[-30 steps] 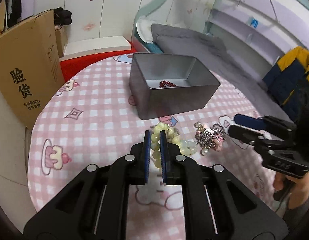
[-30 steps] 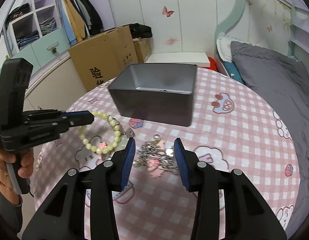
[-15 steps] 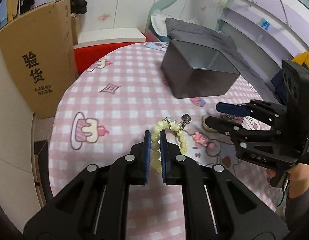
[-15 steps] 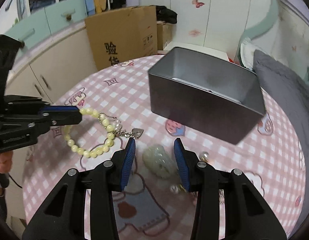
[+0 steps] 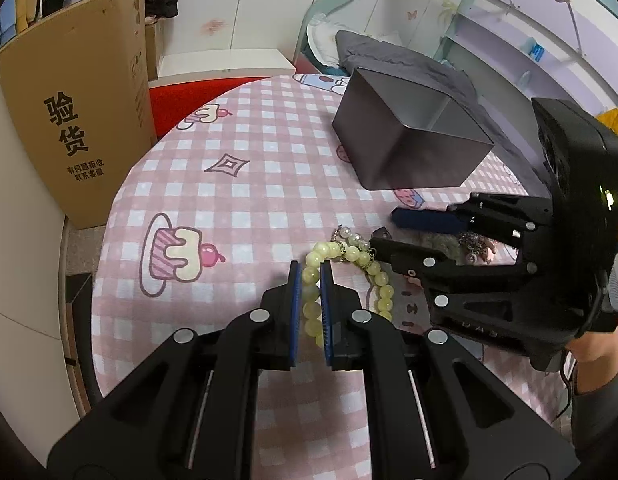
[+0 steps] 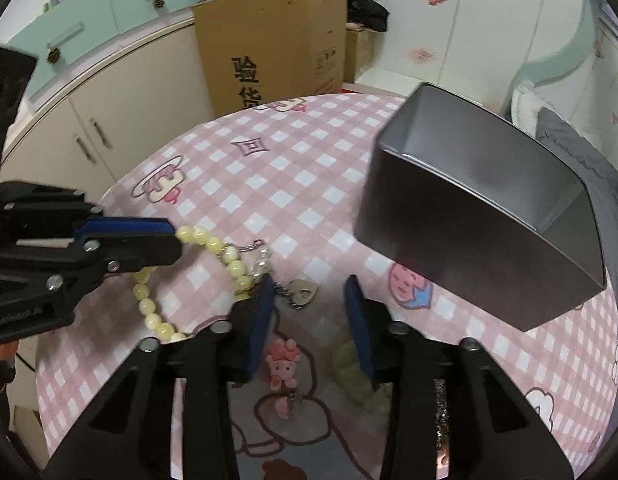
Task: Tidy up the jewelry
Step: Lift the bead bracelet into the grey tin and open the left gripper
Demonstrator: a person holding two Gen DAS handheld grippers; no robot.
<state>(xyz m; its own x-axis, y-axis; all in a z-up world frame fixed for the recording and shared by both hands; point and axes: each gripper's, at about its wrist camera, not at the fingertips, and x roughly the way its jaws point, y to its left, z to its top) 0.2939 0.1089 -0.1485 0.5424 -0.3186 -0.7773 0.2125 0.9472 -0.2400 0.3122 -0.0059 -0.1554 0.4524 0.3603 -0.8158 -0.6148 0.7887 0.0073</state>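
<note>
My left gripper [image 5: 308,280] is shut on a pale yellow-green bead bracelet [image 5: 365,264] and holds it just over the pink checked tablecloth; the left gripper [image 6: 171,240] and the bracelet [image 6: 235,268] also show in the right wrist view. The bracelet carries a short chain with a small metal heart tag [image 6: 303,294]. My right gripper [image 6: 311,300] is open, its jaws either side of the heart tag. It shows in the left wrist view [image 5: 383,226]. A grey metal tin [image 6: 485,208] stands open to the right, also seen in the left wrist view [image 5: 405,140].
A pink charm [image 6: 283,360], a pale green stone piece [image 6: 351,368] and a silver chain trinket [image 5: 475,244] lie on the round table under my right gripper. A cardboard box [image 5: 77,120] stands left of the table. Cupboards [image 6: 89,128] are behind it.
My left gripper has pulled the bracelet back and left, away from the tin. My right gripper has moved left and down, from over the green stone to the bracelet's heart tag.
</note>
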